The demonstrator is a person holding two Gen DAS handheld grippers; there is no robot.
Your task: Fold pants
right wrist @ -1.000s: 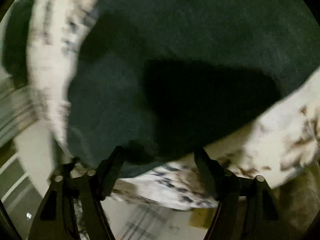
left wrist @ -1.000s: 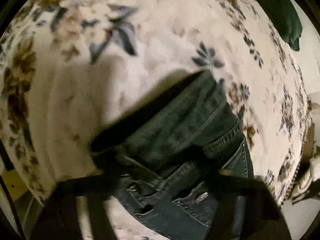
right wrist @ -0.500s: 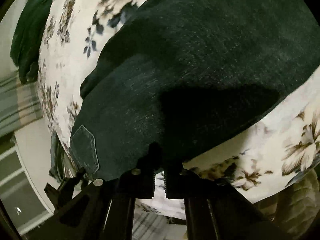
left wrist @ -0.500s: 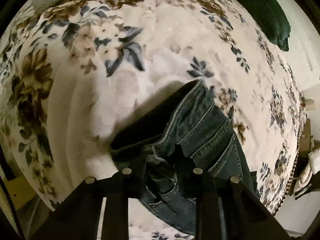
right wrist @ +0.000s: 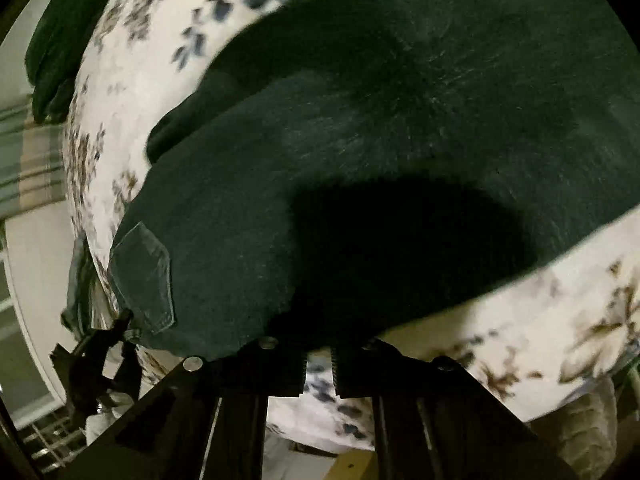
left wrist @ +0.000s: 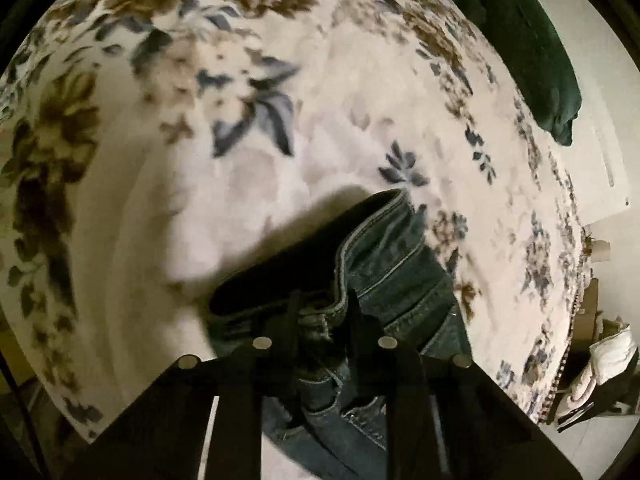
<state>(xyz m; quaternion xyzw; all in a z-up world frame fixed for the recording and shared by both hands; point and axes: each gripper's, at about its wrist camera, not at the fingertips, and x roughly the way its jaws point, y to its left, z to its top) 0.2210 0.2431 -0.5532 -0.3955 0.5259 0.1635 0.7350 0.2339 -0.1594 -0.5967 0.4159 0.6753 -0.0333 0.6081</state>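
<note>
Dark blue jeans (left wrist: 392, 264) lie on a floral blanket (left wrist: 200, 152). In the left wrist view the waistband end is bunched up, and my left gripper (left wrist: 322, 320) is shut on that waistband fabric, lifting its edge. In the right wrist view the jeans (right wrist: 360, 140) spread wide and dark across the blanket (right wrist: 540, 320), with a back pocket (right wrist: 144, 276) at lower left. My right gripper (right wrist: 319, 350) is shut at the near edge of the jeans, its fingertips hidden in the dark cloth and shadow. The left gripper tool also shows at the far left of that view (right wrist: 96, 344).
A dark green garment (left wrist: 532, 52) lies at the blanket's far right edge, also in the right wrist view (right wrist: 60, 40). The bed edge with fringe (left wrist: 568, 344) drops to the floor, where a white bundle (left wrist: 608, 364) sits. Striped curtain (right wrist: 28, 164) at left.
Both grippers went from open to shut on the jeans. The left one now lifts the waistband edge a little higher; the right one sits at the jeans' near edge.
</note>
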